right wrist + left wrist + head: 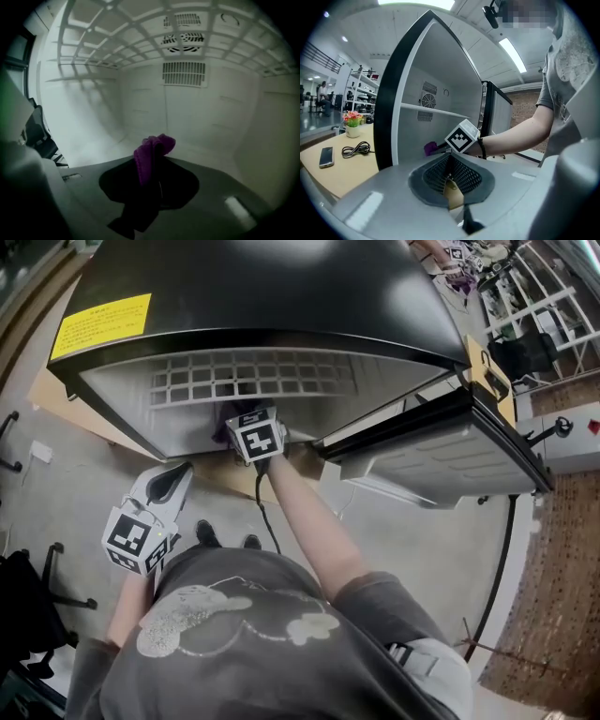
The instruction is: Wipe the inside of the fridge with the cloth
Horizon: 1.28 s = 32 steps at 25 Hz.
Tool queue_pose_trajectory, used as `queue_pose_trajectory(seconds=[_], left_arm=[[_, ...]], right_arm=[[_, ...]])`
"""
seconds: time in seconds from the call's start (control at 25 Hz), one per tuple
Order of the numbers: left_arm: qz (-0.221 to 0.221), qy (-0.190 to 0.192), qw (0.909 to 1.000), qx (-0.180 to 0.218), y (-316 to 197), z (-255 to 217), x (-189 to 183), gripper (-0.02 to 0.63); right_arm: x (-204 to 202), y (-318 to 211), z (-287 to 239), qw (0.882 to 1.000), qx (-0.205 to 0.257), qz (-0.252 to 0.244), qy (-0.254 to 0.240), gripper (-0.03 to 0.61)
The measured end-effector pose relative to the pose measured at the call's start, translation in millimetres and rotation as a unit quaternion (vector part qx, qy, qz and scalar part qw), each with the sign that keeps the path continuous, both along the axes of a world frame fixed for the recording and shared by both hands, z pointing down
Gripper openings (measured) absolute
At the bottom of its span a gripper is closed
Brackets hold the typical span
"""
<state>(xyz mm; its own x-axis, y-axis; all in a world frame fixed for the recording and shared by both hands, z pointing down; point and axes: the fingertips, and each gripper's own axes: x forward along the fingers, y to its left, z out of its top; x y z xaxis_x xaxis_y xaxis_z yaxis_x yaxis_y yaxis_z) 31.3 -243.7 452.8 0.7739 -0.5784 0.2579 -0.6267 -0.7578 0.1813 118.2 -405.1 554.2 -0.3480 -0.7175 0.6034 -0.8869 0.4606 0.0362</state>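
Note:
The small black fridge (253, 296) stands with its door (441, 460) swung open to the right. My right gripper (152, 161) is inside the lower compartment, shut on a purple cloth (150, 154) that bunches up between its jaws, near the white floor (93, 145). In the head view its marker cube (257, 437) sits at the fridge opening, with cloth (225, 432) showing beside it. My left gripper (173, 479) hangs outside, lower left, shut and empty. The left gripper view shows the cloth (430, 148) and the right cube (462, 137) at the fridge mouth.
A wire shelf (126, 47) spans the compartment above the right gripper; vents (183, 73) mark the rear wall. The fridge stands on a wooden table (335, 171) bearing a phone (326, 156), a coiled cable (356, 150) and a flower pot (352, 123). Chair legs (33, 587) stand at left.

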Motion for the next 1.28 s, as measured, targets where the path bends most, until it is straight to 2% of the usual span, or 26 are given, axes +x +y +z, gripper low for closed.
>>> queue_pose_trajectory(seconds=[0.12, 0.28, 0.56, 0.84, 1.0, 1.12, 1.2, 1.28], left_arm=[[0.009, 0.002, 1.0000, 0.004, 3.0, -2.2, 8.8, 0.017], [0.018, 0.005, 0.9998, 0.007, 9.2, -5.3, 19.4, 0.017], [0.034, 0.008, 0.9993, 0.011, 24.8, -7.8, 36.0, 0.017], [0.047, 0.012, 0.9987, 0.015, 35.2, -10.8, 50.3, 0.017], [0.052, 0.014, 0.9984, 0.017, 36.6, -11.9, 54.0, 0.017], [0.047, 0.015, 0.9986, 0.015, 32.8, -11.7, 51.4, 0.017], [0.044, 0.015, 0.9988, 0.016, 30.0, -13.0, 48.1, 0.017], [0.040, 0.013, 0.9990, 0.017, 27.6, -14.3, 43.7, 0.017]], right_arm=[[43.9, 0.6, 2.7, 0.998, -0.007, 0.065, 0.005, 0.087], [102.3, 9.5, 9.8, 0.987, -0.026, 0.156, 0.023, 0.088], [153.5, 31.0, 9.3, 0.970, -0.036, 0.240, 0.030, 0.087], [169.9, 63.1, 4.9, 0.960, -0.030, 0.276, 0.037, 0.084], [150.8, 57.5, -19.4, 0.972, 0.021, 0.234, 0.002, 0.086], [137.4, 39.7, -34.7, 0.976, 0.050, 0.210, 0.016, 0.086], [138.2, 22.7, -38.3, 0.972, 0.056, 0.228, 0.006, 0.086], [148.3, 7.7, -43.0, 0.961, 0.065, 0.268, -0.010, 0.086]])
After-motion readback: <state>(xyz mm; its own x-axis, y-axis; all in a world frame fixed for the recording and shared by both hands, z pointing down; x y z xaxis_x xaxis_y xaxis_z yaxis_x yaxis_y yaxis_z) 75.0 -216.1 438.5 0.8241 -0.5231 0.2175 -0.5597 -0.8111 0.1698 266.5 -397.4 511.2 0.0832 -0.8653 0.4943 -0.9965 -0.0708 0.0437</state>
